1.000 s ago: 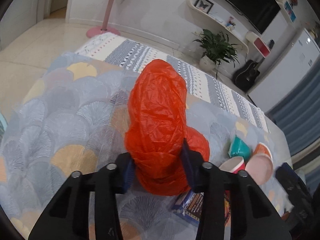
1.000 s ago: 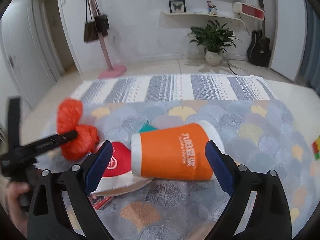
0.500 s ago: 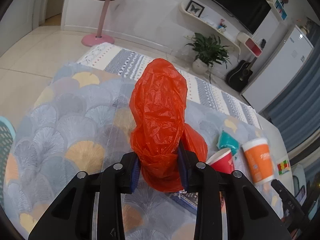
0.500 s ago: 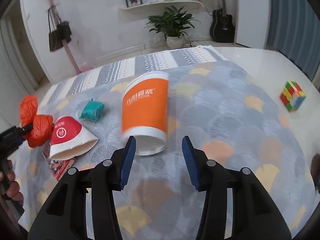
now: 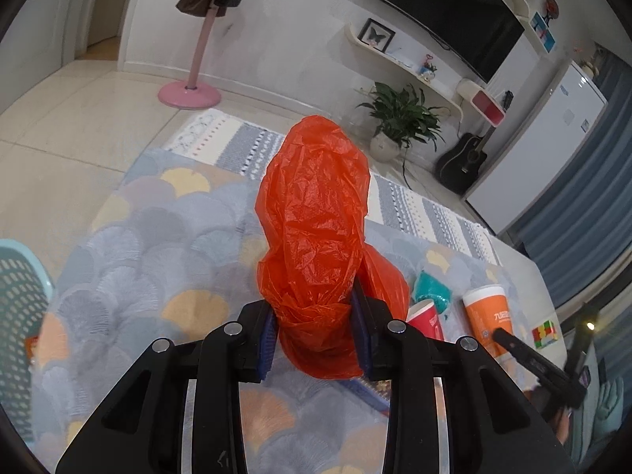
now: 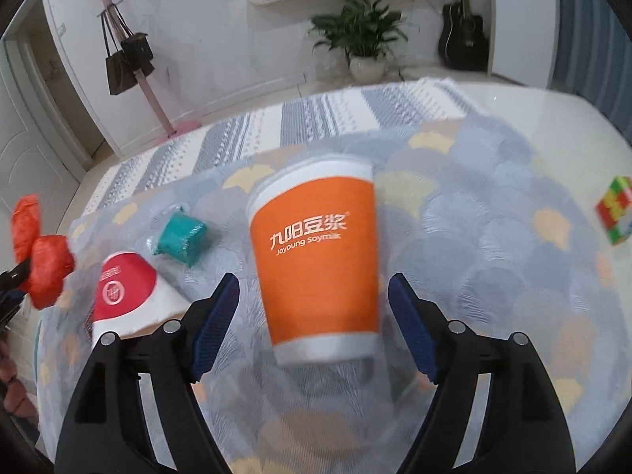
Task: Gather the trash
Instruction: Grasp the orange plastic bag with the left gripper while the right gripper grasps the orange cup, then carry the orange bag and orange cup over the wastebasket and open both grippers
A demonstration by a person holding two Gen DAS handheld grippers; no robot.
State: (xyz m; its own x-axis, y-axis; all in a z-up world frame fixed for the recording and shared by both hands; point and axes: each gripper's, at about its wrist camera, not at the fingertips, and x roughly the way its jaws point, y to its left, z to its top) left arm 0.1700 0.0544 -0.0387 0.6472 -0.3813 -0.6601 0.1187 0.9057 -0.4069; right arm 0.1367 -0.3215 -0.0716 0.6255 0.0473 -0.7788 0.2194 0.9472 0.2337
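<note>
Left tongs (image 5: 314, 337) clenched on red bag (image 5: 316, 233). Right tongs (image 6: 314, 318) opening, straddling orange cup (image 6: 320, 264), pads clear. Risk: off-centre close tips cup on table (image 6: 493, 276).

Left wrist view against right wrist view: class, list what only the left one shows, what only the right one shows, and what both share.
Only the left wrist view shows the perforated teal basket at the table's edge, the television and the white fridge.

Only the right wrist view shows a person's fingers at the left edge and the print on the orange cup, which stands upright between the right gripper's opening jaws, untouched.

Both show the orange plastic bag pinched in the left gripper, the red cup, the teal wad, the colour cube, plant and guitar.
</note>
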